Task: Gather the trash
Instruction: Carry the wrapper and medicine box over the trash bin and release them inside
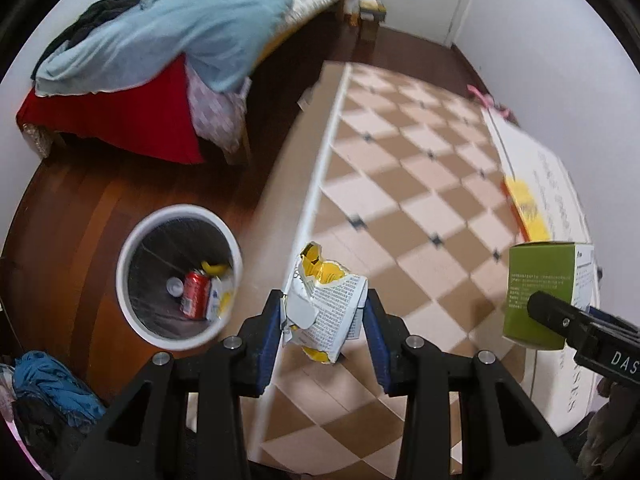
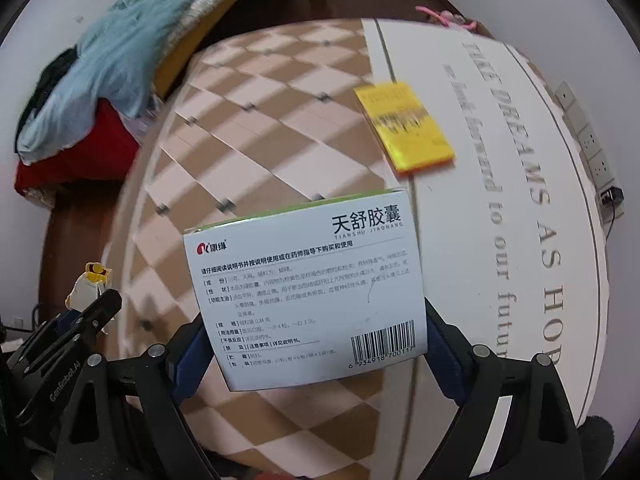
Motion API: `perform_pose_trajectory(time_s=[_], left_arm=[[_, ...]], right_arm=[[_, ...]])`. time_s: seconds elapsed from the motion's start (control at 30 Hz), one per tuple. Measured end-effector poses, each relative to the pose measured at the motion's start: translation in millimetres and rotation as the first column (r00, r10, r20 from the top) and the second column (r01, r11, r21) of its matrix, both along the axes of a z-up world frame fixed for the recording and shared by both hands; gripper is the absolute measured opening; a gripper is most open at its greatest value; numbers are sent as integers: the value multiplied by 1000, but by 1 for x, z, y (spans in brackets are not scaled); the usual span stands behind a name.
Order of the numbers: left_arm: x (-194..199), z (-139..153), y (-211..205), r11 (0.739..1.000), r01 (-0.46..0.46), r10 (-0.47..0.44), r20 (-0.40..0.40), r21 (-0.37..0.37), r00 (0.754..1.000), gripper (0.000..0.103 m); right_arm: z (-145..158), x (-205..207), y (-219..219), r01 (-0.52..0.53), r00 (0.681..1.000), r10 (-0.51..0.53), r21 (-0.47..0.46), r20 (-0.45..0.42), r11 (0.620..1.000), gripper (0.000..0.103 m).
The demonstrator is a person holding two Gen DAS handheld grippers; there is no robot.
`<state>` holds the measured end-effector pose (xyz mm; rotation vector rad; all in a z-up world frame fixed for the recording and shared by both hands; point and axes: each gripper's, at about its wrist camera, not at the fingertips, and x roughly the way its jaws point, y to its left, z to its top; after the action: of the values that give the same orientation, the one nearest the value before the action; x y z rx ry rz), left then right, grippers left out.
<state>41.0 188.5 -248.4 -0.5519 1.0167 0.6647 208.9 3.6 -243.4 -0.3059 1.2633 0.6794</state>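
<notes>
My left gripper (image 1: 323, 301) is shut on a crumpled yellow and white wrapper (image 1: 336, 312), held above the left edge of the checkered table (image 1: 400, 200). Below and to the left stands a white-rimmed trash bin (image 1: 132, 240) on the wooden floor, with a red can (image 1: 196, 294) and other scraps inside. My right gripper (image 2: 314, 320) is shut on a white and green medicine box (image 2: 304, 288), its blue pads pressing both sides. That box (image 1: 536, 280) also shows at the right of the left wrist view. The wrapper (image 2: 86, 284) appears at the lower left of the right wrist view.
A yellow book (image 2: 404, 128) lies on the table beside a white mat with printed words (image 2: 520, 200). A bed (image 1: 120, 120) heaped with blue cloth stands behind the bin. A power strip (image 2: 588, 140) runs along the right wall. Clothes (image 1: 48, 384) lie on the floor.
</notes>
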Motion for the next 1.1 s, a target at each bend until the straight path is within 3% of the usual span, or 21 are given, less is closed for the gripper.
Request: perform_pose_trajectory(time_s=[0.23,0.4,0.53,0.7,0.83,0.93,1.1], left_arm=[[-43,47,75,993,-109,106,75,38,992,36],[-79,52,133,983,-181,179,62,34,982,36],[-108,27,175,973,-228,229,30,-31,973,37],[-142,-26,223,948,-286,289,-2,-136,957,39],[-160,-67,247,913,-328,331,-29,-242,943,40],[-162,-88,255,901,-330,329,-52,-281,943,40],[-163,-107,264,861,-327,344,-28,-389,939,43]], right_arm=[[45,-27,66,-90,996,86,115,32,989,93],[50,-60,143,-190,981,193,186,2,964,93],[25,-92,203,-247,962,263,192,-65,950,93],[-28,-133,268,-324,933,338,126,-120,938,93],[-69,-151,299,-359,919,364,63,-150,931,93],[-95,-159,315,-371,915,369,20,-164,928,93],[-121,-167,331,-386,910,377,-20,-174,922,93]])
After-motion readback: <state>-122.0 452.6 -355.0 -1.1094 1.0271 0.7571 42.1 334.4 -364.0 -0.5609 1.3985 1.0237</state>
